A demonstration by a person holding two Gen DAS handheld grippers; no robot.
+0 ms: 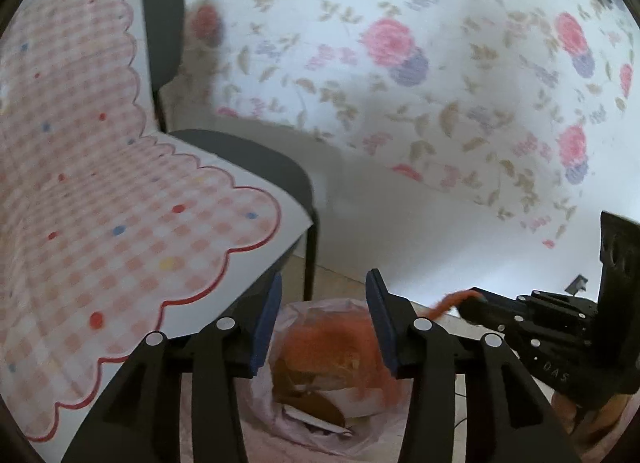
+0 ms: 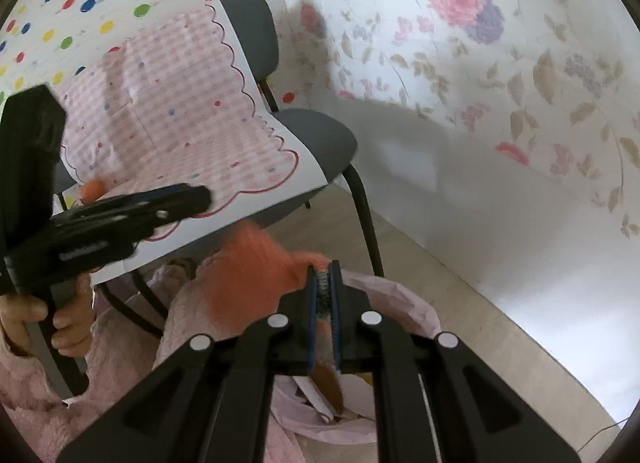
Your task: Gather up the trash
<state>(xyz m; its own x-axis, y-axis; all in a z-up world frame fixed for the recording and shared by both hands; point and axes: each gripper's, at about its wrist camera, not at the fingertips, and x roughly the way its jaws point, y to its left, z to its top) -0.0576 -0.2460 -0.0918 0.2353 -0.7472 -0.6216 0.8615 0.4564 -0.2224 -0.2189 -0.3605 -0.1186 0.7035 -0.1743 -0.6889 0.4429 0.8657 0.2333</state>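
Right claw (image 2: 325, 295): clenched on orange fuzzy scrap (image 2: 252, 267)
Left claw (image 1: 324, 327): released, empty
Risk: fluff snags pads, misses pink trash bag (image 2: 400, 295)

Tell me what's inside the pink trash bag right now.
Inside the pink trash bag: brown cardboard scraps, white paper, with orange fluffy material above. Anything deeper is covered.
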